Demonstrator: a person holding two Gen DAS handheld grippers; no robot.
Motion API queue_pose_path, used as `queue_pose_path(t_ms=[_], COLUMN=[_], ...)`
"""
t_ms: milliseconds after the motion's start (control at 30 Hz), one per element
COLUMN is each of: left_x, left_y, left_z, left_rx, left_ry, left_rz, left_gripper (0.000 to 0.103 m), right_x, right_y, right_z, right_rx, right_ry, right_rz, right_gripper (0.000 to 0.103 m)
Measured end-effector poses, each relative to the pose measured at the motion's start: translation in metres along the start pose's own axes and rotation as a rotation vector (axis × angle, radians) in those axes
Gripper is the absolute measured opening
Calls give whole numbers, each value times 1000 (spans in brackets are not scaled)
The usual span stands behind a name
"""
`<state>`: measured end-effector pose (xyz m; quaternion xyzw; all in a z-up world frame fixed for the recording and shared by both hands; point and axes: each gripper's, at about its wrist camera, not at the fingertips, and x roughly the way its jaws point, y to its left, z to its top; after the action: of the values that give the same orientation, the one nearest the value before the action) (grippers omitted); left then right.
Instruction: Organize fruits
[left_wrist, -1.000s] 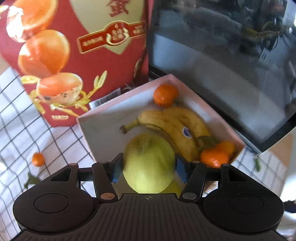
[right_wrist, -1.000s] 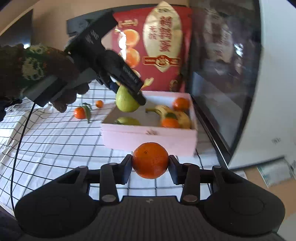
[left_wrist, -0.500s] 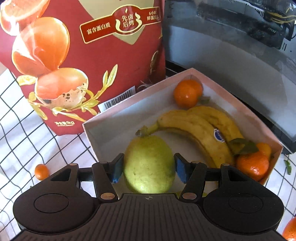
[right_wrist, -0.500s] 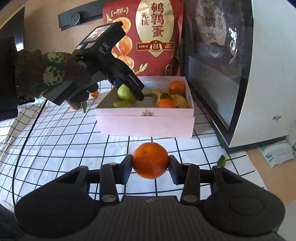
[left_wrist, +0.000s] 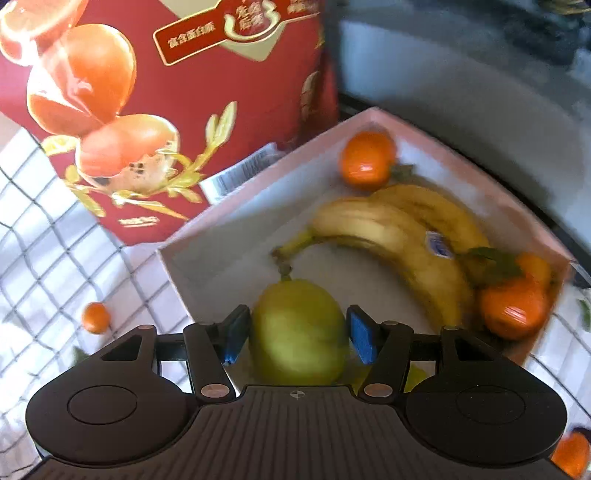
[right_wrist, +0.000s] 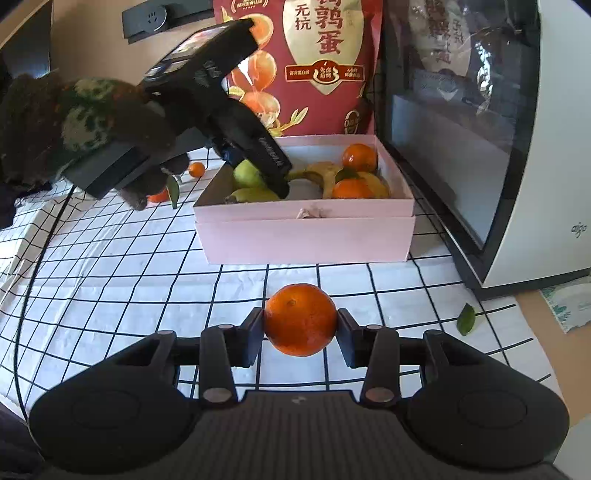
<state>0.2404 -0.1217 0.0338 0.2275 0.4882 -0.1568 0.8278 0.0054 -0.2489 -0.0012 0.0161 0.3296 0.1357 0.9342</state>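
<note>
Left gripper (left_wrist: 297, 334) tilted steeply down into the pink box (right_wrist: 306, 230), blue pads (left_wrist: 360, 341) pinching a green pear (left_wrist: 297, 334) low over the white floor of the box, near its front left part. In the right wrist view, same pear (right_wrist: 245, 173) half hidden behind the black gripper body, a gloved hand (right_wrist: 92, 122) wrapped round the handle. Already lying in the box: a second pear (right_wrist: 255, 194) beside it, two bananas (left_wrist: 402, 240) curved through the middle, one mandarin (left_wrist: 365, 160) in the far corner, a leafy mandarin (left_wrist: 513, 306) against the right wall. Right gripper (right_wrist: 300, 332) hanging in front of the box, short of its near wall, above the checked cloth (right_wrist: 110, 258) on the worktop, clamped on an orange (right_wrist: 300, 319). Out on the cloth, left of the box, a small mandarin (left_wrist: 96, 317) loose and well apart. Behind the box, a red snack bag (right_wrist: 314, 66) standing upright; to the right, a dark-glass appliance (right_wrist: 480, 129).
</note>
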Motion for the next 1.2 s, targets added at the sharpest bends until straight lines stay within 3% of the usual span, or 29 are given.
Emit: queue_pose_path(t_ms=[167,333,433,500,667,833,933,1067,1200], left_x=[6,3,-10,-24,-48,-102,-135,-147,-138], left_y=[-3,4,16,25,44,75,87,100,107], left_z=[19,12,6,2,-14,-76,-128,-180,-214], left_rx=[-21,-49,-110,-133,-158,-400,-499,-562,-620], left_ry=[112,98,15,-65,-169,-338,-431,-406,-368], left_rz=[28,-6,-55,-51,-63,-213,-228,-224,-214], left_gripper=[63,64,60,59,56,56,56,56,56], right_x=[-1,-6,-8,-9,-1,0,4,32,89], right_y=[3,-3,-10,-15,-23,-15,-6,-1,3], right_z=[-1,-5,-5,-3,16,49,82,139,199], right_rx=[-10,13,20,23,15,-51,-96,-102,-58], right_ry=[-2,-15,-24,-33,-40,-77,-86,-47,0], right_rz=[6,-7,-24,-29,-16,40,87,151,215], right_gripper=[41,41,41,41,41,41,41,41,44])
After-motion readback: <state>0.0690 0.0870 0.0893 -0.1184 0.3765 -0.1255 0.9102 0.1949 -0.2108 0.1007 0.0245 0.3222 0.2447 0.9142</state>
